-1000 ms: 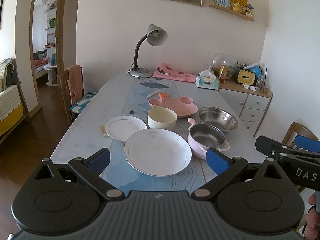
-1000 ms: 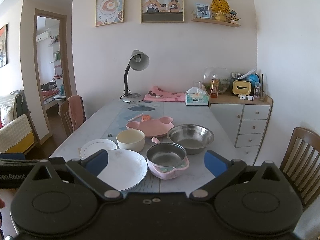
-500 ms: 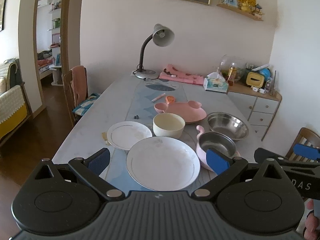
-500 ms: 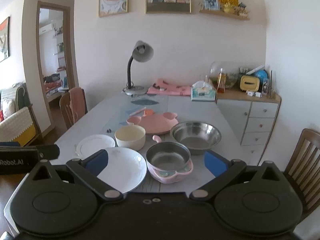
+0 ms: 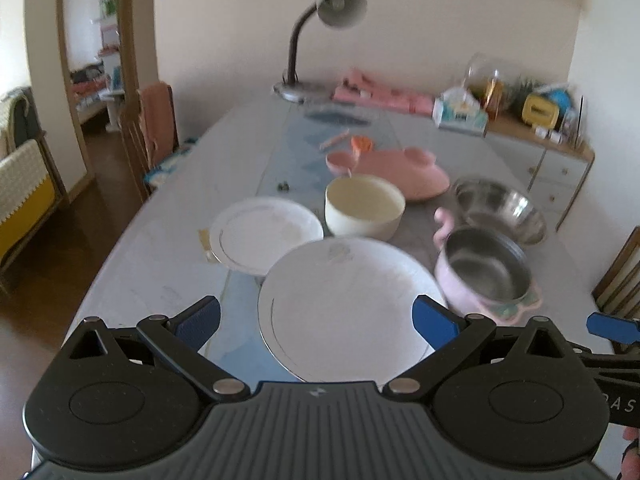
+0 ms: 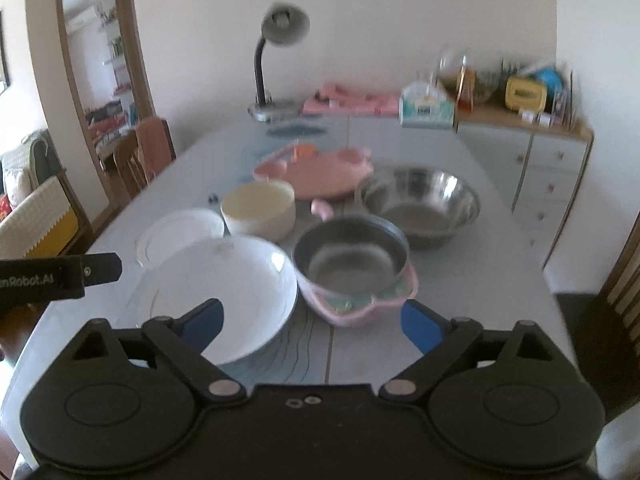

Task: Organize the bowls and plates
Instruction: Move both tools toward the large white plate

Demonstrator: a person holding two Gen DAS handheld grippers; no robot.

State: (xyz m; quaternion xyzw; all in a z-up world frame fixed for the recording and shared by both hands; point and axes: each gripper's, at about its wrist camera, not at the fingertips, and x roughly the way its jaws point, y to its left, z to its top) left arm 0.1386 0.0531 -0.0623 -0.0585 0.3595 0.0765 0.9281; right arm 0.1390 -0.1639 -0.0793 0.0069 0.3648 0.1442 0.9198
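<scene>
A large white plate point(image 5: 344, 304) lies at the near edge of the table, also in the right wrist view point(image 6: 224, 292). Behind it are a small white plate point(image 5: 266, 234), a cream bowl point(image 5: 364, 206), a pink-rimmed steel bowl point(image 5: 484, 272), a steel bowl point(image 5: 500, 210) and a pink tray point(image 5: 400, 168). My left gripper point(image 5: 316, 320) is open and empty above the large plate's near side. My right gripper point(image 6: 312, 320) is open and empty, in front of the pink-rimmed bowl point(image 6: 352, 264) and the steel bowl point(image 6: 418, 200).
A desk lamp point(image 5: 320, 36), pink cloth point(image 5: 384, 94) and tissue box point(image 5: 460, 114) stand at the table's far end. A white sideboard point(image 6: 540, 168) is at the right, wooden chairs point(image 5: 152, 136) at the left and far right.
Both grippers have moved forward and lower toward the dishes, which look larger and closer. Both stay open. The dishes have not moved.
</scene>
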